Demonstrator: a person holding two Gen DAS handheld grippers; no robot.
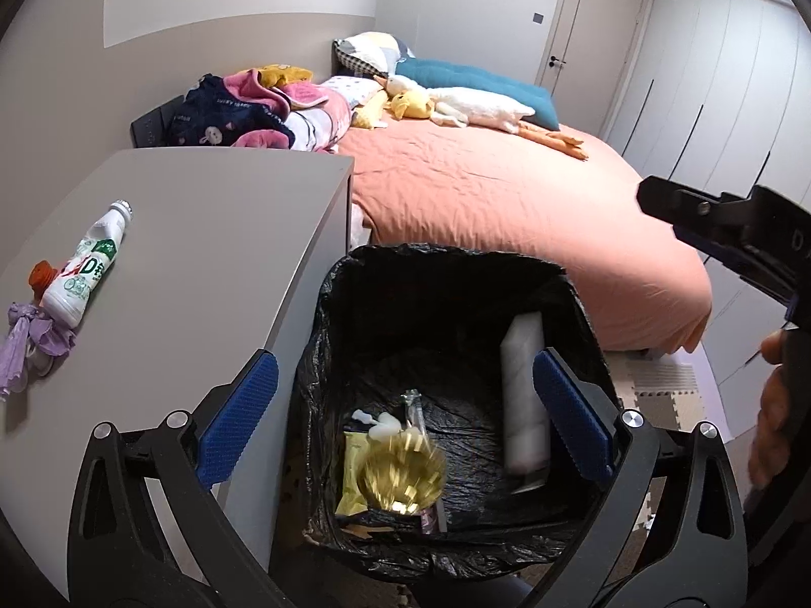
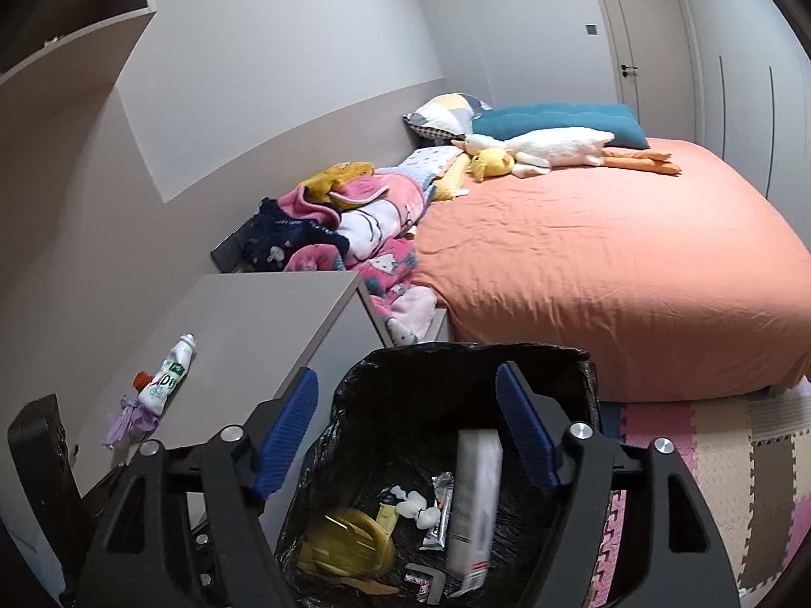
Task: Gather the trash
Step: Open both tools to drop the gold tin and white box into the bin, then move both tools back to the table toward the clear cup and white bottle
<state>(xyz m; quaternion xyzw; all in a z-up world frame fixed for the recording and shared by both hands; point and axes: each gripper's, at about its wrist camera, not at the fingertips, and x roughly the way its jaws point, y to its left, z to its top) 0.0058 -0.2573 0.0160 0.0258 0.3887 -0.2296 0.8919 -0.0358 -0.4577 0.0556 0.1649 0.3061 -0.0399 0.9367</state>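
A bin with a black liner [image 1: 355, 278] [image 2: 385, 370] stands on the floor between a grey bedside cabinet and the bed. My left gripper [image 1: 404, 362] hangs open over it, with nothing between the pads. Below it a blurred gold wrapper [image 1: 400, 476] lies among small scraps in the bin. My right gripper [image 2: 405, 375] is open over the bin too. Under it a blurred white pack [image 2: 474, 496] stands on end in the bin, clear of the pads. On the cabinet lie a white bottle with a green label [image 1: 83, 263] [image 2: 164, 380], an orange cap [image 1: 40, 273] and a crumpled purple piece [image 1: 30, 339].
The grey cabinet [image 1: 213, 233] touches the bin's left side. An orange bed [image 1: 507, 202] with blankets, pillows and plush toys fills the space behind. Foam floor mats [image 2: 709, 456] lie to the right. A hand [image 1: 775, 405] holds the right gripper at the left wrist view's right edge.
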